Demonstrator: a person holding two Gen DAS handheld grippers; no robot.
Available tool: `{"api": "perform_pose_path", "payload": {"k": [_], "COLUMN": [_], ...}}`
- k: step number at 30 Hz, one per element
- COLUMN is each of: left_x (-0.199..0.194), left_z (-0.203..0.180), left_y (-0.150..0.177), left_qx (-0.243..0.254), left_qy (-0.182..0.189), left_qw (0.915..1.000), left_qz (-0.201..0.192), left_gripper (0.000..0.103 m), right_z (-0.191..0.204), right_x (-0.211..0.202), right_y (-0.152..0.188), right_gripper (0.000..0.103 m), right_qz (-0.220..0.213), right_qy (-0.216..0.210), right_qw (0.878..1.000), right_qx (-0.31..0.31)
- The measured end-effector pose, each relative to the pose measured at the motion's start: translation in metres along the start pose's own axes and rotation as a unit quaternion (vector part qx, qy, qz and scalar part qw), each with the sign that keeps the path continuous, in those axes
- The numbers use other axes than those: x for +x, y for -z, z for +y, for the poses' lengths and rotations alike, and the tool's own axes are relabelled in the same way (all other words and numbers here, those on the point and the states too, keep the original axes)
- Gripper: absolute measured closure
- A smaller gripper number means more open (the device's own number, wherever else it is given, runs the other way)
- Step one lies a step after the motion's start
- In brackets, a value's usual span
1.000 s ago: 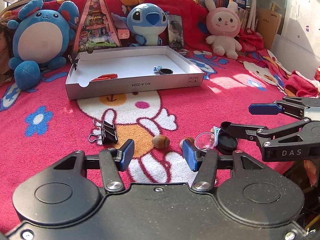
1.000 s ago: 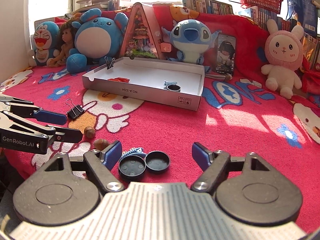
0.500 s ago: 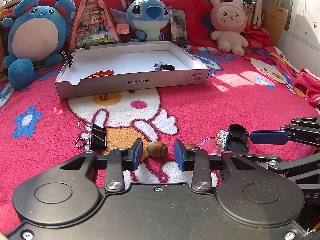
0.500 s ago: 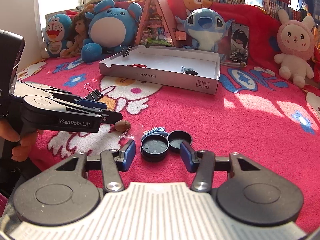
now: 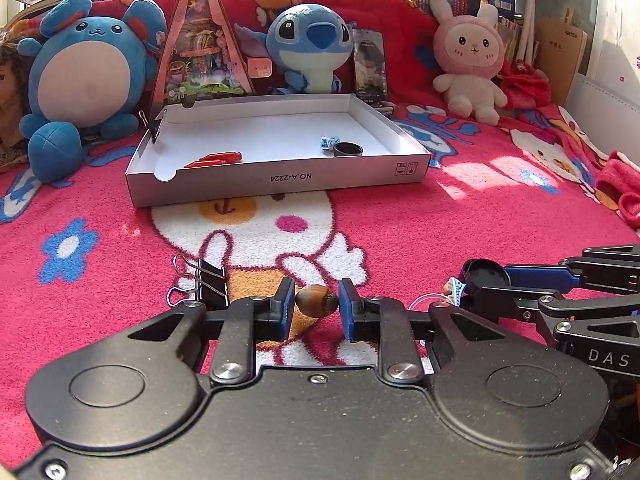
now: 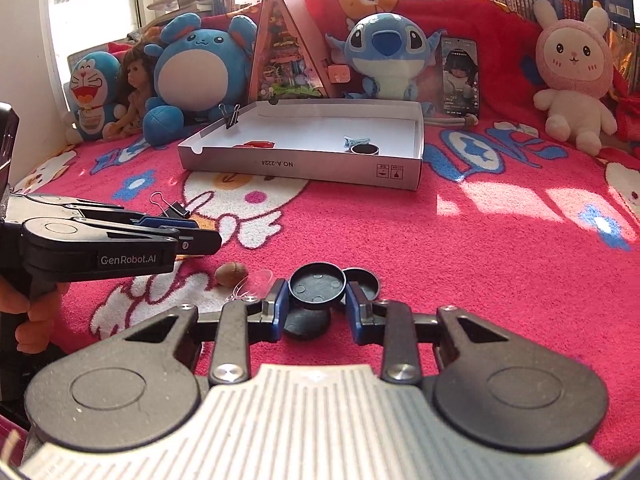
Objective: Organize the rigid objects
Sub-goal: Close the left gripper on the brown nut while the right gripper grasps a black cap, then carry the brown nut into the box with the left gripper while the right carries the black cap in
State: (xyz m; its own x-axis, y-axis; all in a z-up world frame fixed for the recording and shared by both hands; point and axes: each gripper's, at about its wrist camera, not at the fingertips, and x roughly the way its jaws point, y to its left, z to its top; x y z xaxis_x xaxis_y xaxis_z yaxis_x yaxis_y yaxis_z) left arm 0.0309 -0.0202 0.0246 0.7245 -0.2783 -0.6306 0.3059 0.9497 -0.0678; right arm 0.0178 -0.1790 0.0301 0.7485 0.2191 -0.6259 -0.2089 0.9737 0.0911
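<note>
Now the left gripper [image 5: 316, 306] is closing on a nut [image 5: 317, 300]; the right gripper [image 6: 316, 300] pinches a black lid [image 6: 317, 283], box [image 6: 340, 170] at twelve o'clock.

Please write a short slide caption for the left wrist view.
Left gripper jaws closing on a brown nut; white box ahead.

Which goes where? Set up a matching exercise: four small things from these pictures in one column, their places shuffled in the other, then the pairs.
Things:
1. brown nut
2. nearest black cap
3. red piece
4. loose binder clip

Places:
A. inside the white box
B. between the fingers of the right gripper
C. on the blanket, just left of the left gripper
D. between the left gripper's fingers

Pairs: 1-D, 2-B, 3-A, 4-C.
The left gripper's jaws are closing, with the brown nut between them.
</note>
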Motion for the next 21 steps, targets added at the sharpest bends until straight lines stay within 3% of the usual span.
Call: {"api": "perform_pose_path", "payload": {"k": [21], "left_x": [-0.006], "left_z": [0.022], "left_y": [-0.023], "left_qx": [-0.032], "left_qy": [-0.022], "left_qw": [0.999], "left_qz": [-0.024], "left_gripper": [0.081], "right_z": [-0.016], "right_x": [0.002], "right_y": [-0.032], "right_gripper": [0.067], "right_qz": [-0.041], "right_qy": [0.036], "right_qw": [0.998], "right_qx": [0.025]}}
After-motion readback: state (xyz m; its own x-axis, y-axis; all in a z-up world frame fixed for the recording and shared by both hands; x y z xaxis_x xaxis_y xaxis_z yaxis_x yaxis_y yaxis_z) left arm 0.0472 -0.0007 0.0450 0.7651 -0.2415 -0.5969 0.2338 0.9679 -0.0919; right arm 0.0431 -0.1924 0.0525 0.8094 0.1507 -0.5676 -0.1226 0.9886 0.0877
